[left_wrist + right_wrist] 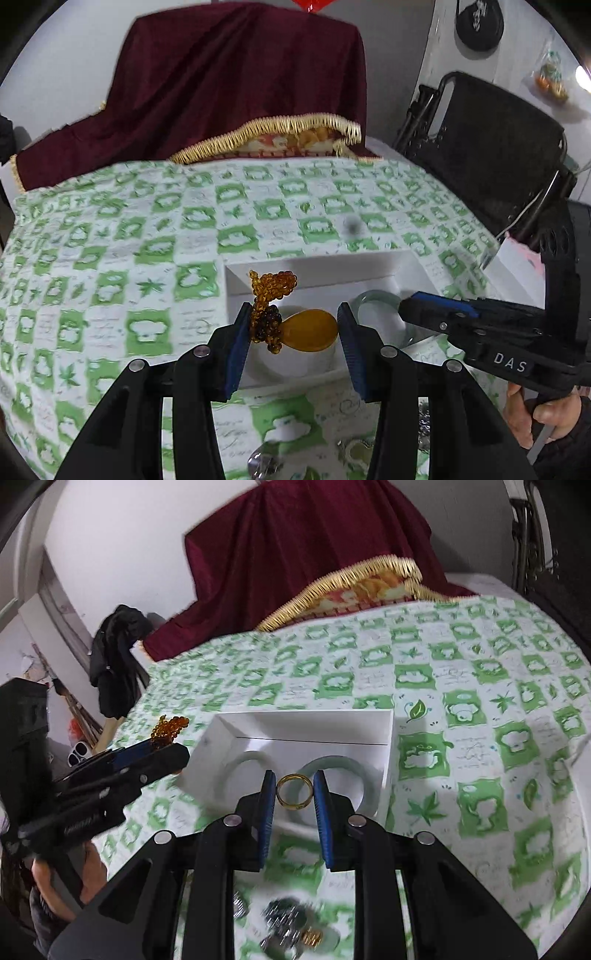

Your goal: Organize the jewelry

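Two pale bangles [332, 775] already lie in the white box [388, 746] on the green-checked tabletop [480, 701]. The left claw [291, 328] grips an amber bead pendant [310, 332]; the right claw [295, 786], nearly closed, pinches a gold ring [294, 789]. Both hang above the box, and loose pieces [291, 923] nearer the cameras remain unsorted.

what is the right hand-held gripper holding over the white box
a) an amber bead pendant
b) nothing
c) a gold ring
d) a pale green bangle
c: the right hand-held gripper has its pads closed on a gold ring, above the white box where the pale green bangles lie.
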